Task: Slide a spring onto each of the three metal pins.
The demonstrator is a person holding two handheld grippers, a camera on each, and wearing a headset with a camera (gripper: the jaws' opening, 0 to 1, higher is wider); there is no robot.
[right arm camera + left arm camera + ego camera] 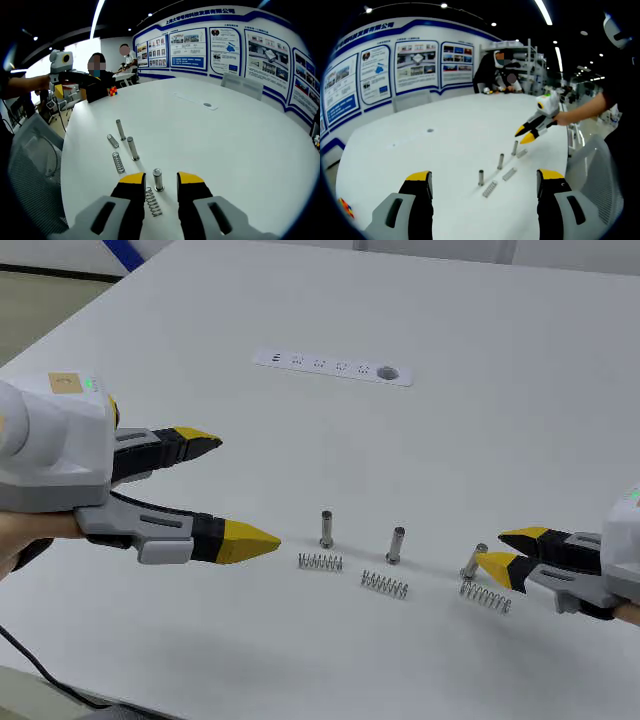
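Gaping wide, left gripper point(484, 175) jaws hang above table point(450, 320); right gripper point(161, 177) jaws part beside one pin point(158, 181).

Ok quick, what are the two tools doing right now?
Left tool: open, holding nothing.
Right tool: open, a pin by its tips, holding nothing.

The left gripper point(247, 490) is held level with its jaws spread wide, while the right gripper point(492, 548) points toward it with its jaws parted narrowly.
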